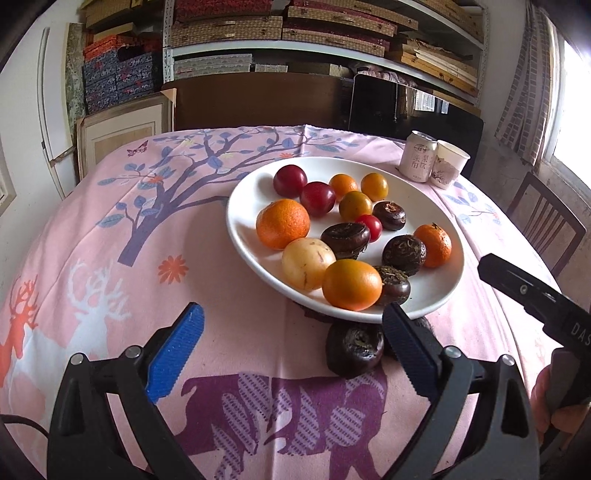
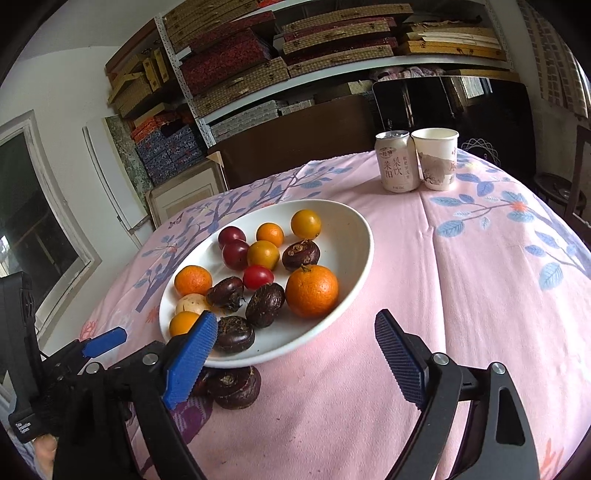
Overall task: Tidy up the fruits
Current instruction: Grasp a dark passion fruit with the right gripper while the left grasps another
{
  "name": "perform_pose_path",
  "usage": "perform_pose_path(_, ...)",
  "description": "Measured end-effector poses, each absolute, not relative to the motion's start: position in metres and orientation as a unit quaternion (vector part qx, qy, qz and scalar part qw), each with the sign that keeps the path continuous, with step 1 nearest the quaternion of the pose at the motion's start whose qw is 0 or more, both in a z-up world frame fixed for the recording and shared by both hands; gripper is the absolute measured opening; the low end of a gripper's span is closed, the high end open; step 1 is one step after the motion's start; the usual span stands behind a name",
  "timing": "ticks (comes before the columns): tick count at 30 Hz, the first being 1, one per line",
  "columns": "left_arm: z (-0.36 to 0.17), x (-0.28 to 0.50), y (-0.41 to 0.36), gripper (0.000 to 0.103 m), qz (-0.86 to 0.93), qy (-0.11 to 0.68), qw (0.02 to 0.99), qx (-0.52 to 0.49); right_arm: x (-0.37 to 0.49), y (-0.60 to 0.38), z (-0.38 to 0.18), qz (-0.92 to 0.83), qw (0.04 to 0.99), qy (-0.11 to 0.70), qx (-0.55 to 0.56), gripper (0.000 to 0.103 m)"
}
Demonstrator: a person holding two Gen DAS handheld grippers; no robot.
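Observation:
A white plate [image 1: 240,206] on the pink tablecloth holds several fruits. Among them are a big orange [image 1: 282,223], two red plums [image 1: 290,180], a pale yellow fruit [image 1: 307,263], a cherry tomato [image 1: 371,226] and dark water chestnuts [image 1: 345,238]. One more water chestnut [image 1: 354,349] lies on the cloth under the plate's near rim, and it also shows in the right wrist view [image 2: 236,386]. My left gripper [image 1: 293,314] is open just before that rim, nothing between its blue pads. My right gripper [image 2: 295,317] is open too, with its left fingertip [image 2: 201,339] over the plate's near edge.
A drink can [image 2: 397,162] and a paper cup [image 2: 436,158] stand together at the table's far right. A wooden chair [image 1: 546,229] is beyond the right edge. Shelves of boxes [image 1: 280,33] fill the back wall. Bare cloth [image 2: 480,295] lies right of the plate.

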State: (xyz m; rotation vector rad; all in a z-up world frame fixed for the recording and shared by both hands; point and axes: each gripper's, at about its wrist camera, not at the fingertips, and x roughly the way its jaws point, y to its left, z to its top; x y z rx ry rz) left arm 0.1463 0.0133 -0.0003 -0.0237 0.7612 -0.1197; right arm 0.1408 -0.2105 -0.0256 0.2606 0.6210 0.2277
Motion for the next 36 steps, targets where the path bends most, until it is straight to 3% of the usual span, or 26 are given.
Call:
perform_pose_path(14,-0.014,0.101,0.019,0.096,-0.042,0.393,0.919,-0.009,0.108,-0.189,-0.043,0.140,0.925,0.341,0.090,0.089)
perform_pose_path(30,-0.035,0.111,0.013,0.096,-0.021,0.444,0.895,0.027,0.136,-0.145,-0.060,0.154,0.901,0.404,0.024,0.088)
perform_pose_path(33,-0.038,0.114,0.013,0.096,-0.022,0.452,0.891,0.025,0.145,-0.143,-0.060,0.150,0.900,0.408,0.027,0.079)
perform_pose_path(34,-0.039,0.115,0.013,0.096,-0.023,0.454,0.890,0.026,0.147,-0.142,-0.061,0.151,0.900,0.409,0.028,0.068)
perform_pose_path(35,-0.039,0.115,0.012,0.096,-0.023,0.455,0.890,0.028,0.148,-0.140,-0.061,0.155,0.899,0.409,0.029,0.064)
perform_pose_path(36,-0.040,0.115,0.011,0.096,-0.024,0.456,0.889,0.029,0.148,-0.139,-0.061,0.167,0.897,0.407,0.030,0.050)
